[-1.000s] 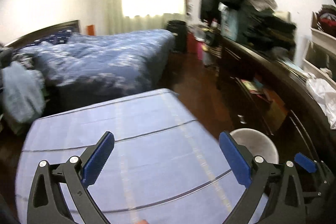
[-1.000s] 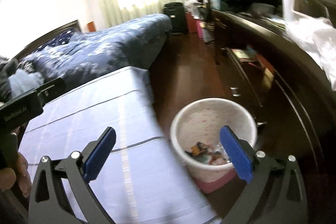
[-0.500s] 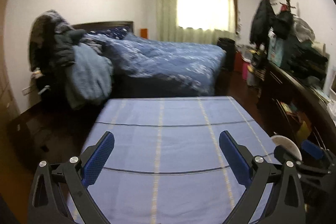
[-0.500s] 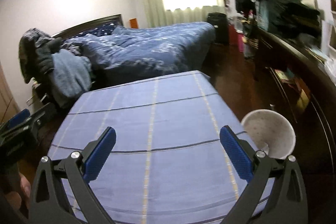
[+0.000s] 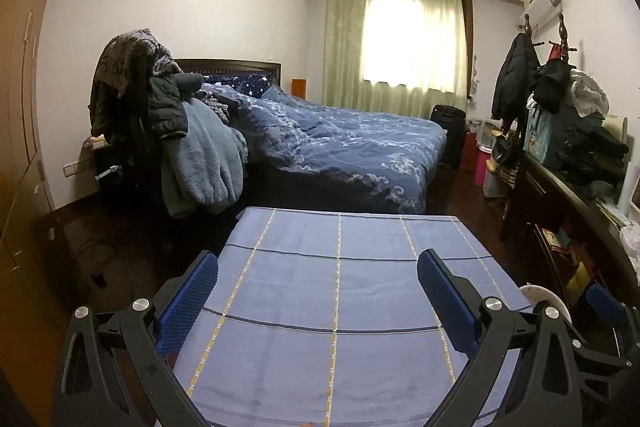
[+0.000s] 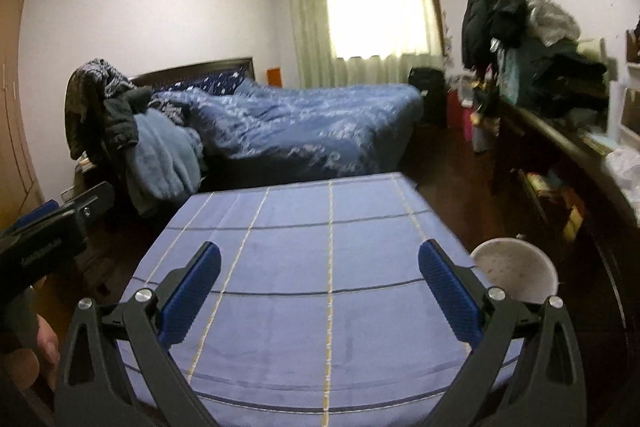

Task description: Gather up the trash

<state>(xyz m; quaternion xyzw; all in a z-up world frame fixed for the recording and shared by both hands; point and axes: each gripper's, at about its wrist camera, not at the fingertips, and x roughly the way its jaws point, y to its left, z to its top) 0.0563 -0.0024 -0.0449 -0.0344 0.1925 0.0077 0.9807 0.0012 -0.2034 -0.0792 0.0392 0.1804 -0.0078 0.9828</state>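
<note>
Trash bin (image 6: 516, 273), white and round, stands on the dark floor just beside the right edge of our blue checked table (image 6: 332, 267); in the left wrist view only a bit of its rim (image 5: 546, 301) peeks out at the right. We cannot see inside it from here. Our left gripper (image 5: 318, 287) is spread wide, its blue pads (image 5: 188, 301) far apart, holding nothing and touching nothing above the cloth. Our right gripper (image 6: 320, 281) is spread just as wide, and it is empty too. We can spot the left gripper at the left edge of the right wrist view, with a hand (image 6: 28, 363) under it. A second ago our right gripper hung right over the bin and we could see colored bits inside; it has since swung left, so the bin now sits off to its right side. Our left gripper turned as well, from the dresser (image 5: 568, 227) toward the bed (image 5: 340, 147) and the pile of clothes (image 5: 160, 115).
</note>
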